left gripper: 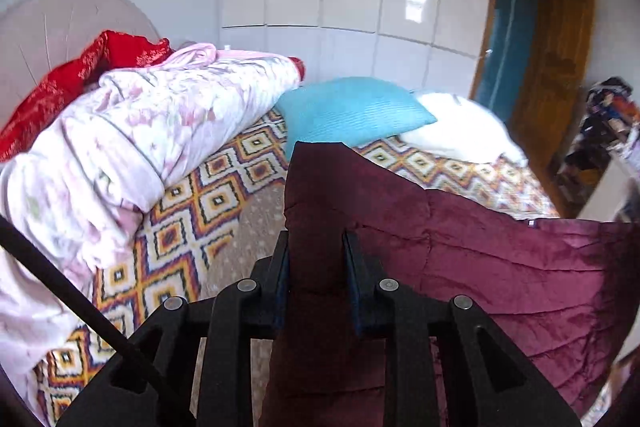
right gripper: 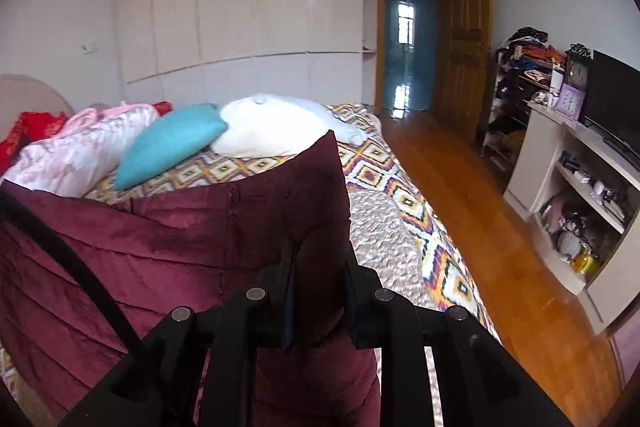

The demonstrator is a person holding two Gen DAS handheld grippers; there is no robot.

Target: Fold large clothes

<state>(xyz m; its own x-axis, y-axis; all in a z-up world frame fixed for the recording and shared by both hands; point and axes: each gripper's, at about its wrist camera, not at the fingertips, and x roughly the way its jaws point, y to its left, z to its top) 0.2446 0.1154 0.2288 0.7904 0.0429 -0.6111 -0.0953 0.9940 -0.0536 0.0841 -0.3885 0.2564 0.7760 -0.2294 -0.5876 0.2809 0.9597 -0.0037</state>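
A large dark maroon quilted garment (left gripper: 500, 259) hangs stretched above the bed. My left gripper (left gripper: 317, 243) is shut on one corner of it, and the cloth stands up in a peak beyond the fingers. In the right wrist view the same maroon garment (right gripper: 168, 251) spreads to the left, with small buttons near its top edge. My right gripper (right gripper: 318, 259) is shut on the other corner, which also rises in a point past the pads. The lower part of the garment is hidden below both grippers.
The bed (right gripper: 400, 195) has a diamond-patterned cover. On it lie a teal pillow (left gripper: 352, 111), a white pillow (right gripper: 268, 131), a floral duvet (left gripper: 152, 131) and a red blanket (left gripper: 80, 79). White wardrobes stand behind. A wooden floor (right gripper: 480, 187) and a TV shelf (right gripper: 580, 187) lie to the right.
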